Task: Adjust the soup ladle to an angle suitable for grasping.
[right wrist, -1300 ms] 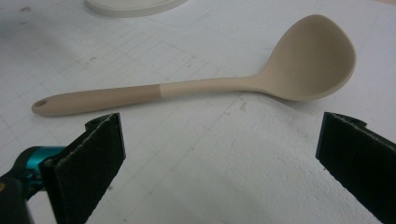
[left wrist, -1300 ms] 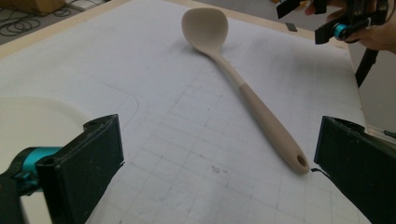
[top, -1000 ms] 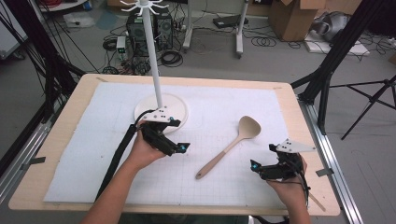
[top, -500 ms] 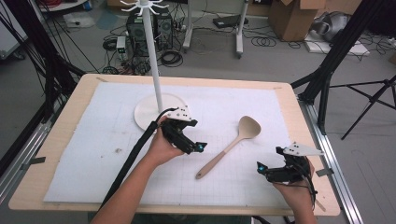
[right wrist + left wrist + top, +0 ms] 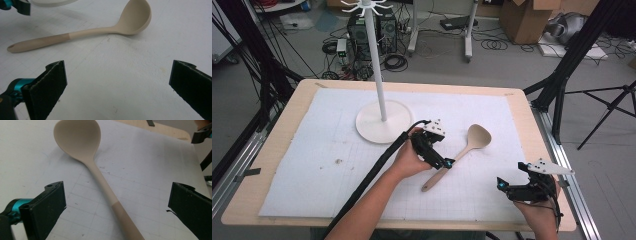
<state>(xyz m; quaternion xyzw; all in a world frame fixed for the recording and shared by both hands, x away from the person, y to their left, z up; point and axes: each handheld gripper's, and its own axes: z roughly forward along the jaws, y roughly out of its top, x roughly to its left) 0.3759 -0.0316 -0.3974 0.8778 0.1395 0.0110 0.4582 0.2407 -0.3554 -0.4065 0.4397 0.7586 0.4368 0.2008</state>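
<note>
A beige spoon (image 5: pixel 459 152) lies flat on the white mat (image 5: pixel 312 170), bowl toward the far right, handle toward the near left. My left gripper (image 5: pixel 443 161) hovers right over the handle, open; in the left gripper view the spoon (image 5: pixel 100 172) runs up between the wide-apart jaws. My right gripper (image 5: pixel 504 186) rests low near the front right edge, open and empty. From the right gripper view the spoon (image 5: pixel 85 31) lies crosswise ahead of the jaws, well apart from them.
A white stand with a round base (image 5: pixel 382 121) and a tall pole (image 5: pixel 376 60) topped with hooks sits at the mat's far middle. The wooden table edge (image 5: pixel 532 125) runs along the right. A black cable (image 5: pixel 372 175) trails from the left gripper.
My left gripper has moved right and nearer, from beside the stand's base to over the spoon's handle. The right gripper has drifted slightly toward the front right edge.
</note>
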